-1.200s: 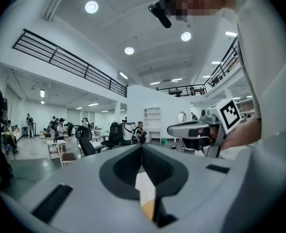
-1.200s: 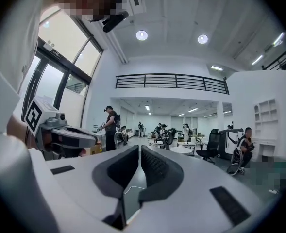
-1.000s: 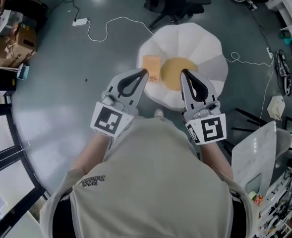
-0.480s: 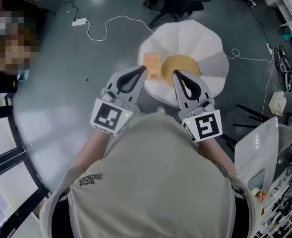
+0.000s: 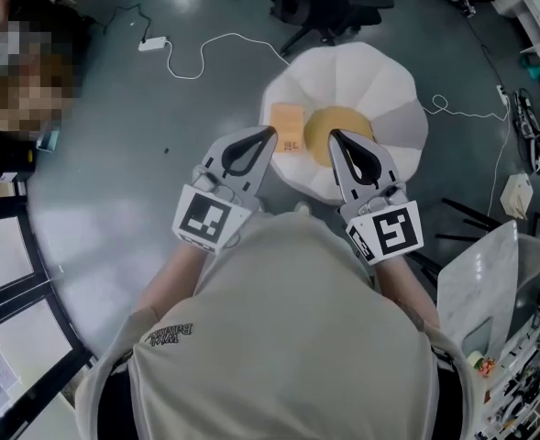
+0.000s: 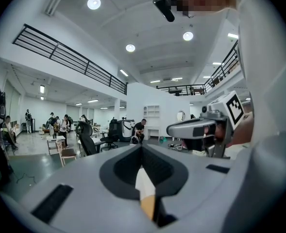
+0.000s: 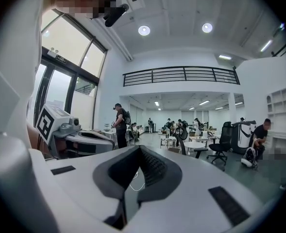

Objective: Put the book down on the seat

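An orange book (image 5: 287, 126) lies flat on the left part of a white, petal-shaped seat (image 5: 366, 71) with a yellow centre (image 5: 319, 126). My left gripper (image 5: 270, 134) is shut and empty; its tip hangs just in front of the book, apart from it. To its right, the shut and empty right gripper (image 5: 335, 136) overlaps the yellow centre in the head view. In the left gripper view the jaws (image 6: 142, 147) meet at the tip and the right gripper (image 6: 196, 128) shows beside them. The right gripper view has its jaws (image 7: 140, 148) together too, with the left gripper (image 7: 79, 141) at the left.
A black office chair (image 5: 329, 3) stands just behind the seat. A white cable (image 5: 224, 44) and power strip (image 5: 152, 43) lie on the grey floor at the left, another cable (image 5: 453, 110) at the right. A white panel (image 5: 482, 291) and shelving stand at the right.
Both grippers have stayed shut and held close to the body; the right one drifted slightly left and back. The book lies still on the seat.
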Tool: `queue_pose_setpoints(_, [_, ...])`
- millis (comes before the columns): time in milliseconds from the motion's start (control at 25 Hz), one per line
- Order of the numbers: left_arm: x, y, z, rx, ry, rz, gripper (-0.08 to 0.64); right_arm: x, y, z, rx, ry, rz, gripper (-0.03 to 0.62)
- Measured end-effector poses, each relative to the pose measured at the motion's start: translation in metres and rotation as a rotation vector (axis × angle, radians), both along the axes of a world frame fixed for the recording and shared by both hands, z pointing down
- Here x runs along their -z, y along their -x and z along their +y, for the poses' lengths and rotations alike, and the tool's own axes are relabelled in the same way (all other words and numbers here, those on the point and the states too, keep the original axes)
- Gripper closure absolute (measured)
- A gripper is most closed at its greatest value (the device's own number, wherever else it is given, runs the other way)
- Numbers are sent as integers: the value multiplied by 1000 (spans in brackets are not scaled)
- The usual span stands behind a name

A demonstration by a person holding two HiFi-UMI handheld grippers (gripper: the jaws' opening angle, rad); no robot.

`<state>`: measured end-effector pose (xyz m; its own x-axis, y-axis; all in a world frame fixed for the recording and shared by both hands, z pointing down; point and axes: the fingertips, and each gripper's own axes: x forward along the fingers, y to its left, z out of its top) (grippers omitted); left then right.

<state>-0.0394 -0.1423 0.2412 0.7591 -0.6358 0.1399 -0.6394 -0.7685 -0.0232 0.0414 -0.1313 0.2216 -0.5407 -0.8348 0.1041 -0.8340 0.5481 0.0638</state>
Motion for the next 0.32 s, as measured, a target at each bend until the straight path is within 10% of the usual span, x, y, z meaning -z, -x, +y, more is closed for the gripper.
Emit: queue_pose_setpoints(320, [2,9,-3,36,-5,27,549,2,9,-3,8,-13,2,583])
